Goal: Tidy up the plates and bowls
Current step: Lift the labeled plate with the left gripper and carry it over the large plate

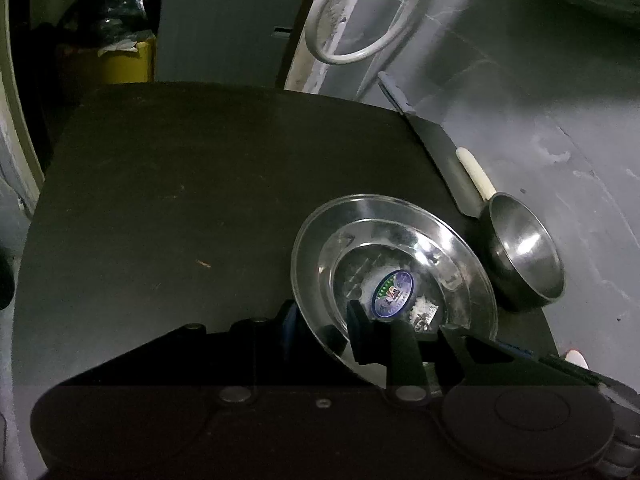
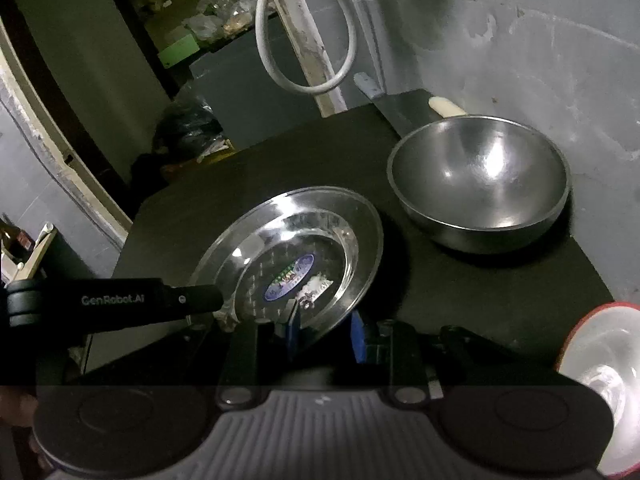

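A shiny steel plate (image 1: pixel 394 264) with a blue round sticker is held tilted above the black table (image 1: pixel 180 200). It also shows in the right wrist view (image 2: pixel 296 264). My left gripper (image 1: pixel 328 332) pinches its near rim, fingers closed on the edge. My right gripper (image 2: pixel 324 332) is shut on the plate's near rim too. The left gripper's body (image 2: pixel 120 300) enters the right wrist view from the left. A steel bowl (image 2: pixel 480 180) stands upright at the table's far right; it also shows in the left wrist view (image 1: pixel 524 252).
A cream-handled tool (image 2: pixel 446 107) and a grey-handled flat tool (image 2: pixel 370 84) lie behind the bowl near the grey wall. A white cable loop (image 2: pixel 304 40) hangs at the back. A red-rimmed glass item (image 2: pixel 600 376) stands at the right edge. Clutter fills the far left.
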Tool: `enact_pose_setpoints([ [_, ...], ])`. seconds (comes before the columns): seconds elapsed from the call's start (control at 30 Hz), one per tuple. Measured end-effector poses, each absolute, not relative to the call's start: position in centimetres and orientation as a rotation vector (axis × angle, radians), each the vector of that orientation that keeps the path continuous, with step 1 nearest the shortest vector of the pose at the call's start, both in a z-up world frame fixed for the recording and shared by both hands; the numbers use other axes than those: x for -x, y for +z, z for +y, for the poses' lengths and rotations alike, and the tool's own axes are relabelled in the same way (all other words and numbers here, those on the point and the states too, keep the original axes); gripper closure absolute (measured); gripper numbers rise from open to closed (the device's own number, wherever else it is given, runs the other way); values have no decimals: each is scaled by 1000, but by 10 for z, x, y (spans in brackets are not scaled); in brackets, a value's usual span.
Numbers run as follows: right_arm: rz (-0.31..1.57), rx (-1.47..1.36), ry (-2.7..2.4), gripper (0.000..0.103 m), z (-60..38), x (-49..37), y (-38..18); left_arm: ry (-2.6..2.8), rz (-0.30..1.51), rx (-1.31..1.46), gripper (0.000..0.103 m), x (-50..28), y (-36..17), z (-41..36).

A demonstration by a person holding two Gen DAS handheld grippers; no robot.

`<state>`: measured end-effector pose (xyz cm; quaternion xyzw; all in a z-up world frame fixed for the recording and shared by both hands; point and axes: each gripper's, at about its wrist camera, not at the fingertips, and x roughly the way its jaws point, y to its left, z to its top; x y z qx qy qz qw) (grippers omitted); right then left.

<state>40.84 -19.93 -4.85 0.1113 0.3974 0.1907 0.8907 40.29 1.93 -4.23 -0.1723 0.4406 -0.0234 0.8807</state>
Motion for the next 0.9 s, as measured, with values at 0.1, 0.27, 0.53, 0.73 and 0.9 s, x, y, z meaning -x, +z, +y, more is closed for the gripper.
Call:
enact_pose_setpoints([
  [0.1,806,-223,403,73,-199,-404,-44,-53,910,353,76,-397,-39,20],
  [0.27,787,-221,402,74,-198,-396,-43,-64,910,348,77,-388,-37,21],
  [0.53,720,-206,413,74,-199,-377,-30,-87,861,344,77,-369,-23,24],
  [0.73,674,-191,436,74,-194,-353,-15,-95,820,334,77,-346,-10,29],
  [0.9,653,-164,470,74,-190,-330,-5,-111,788,313,76,-321,3,35],
])
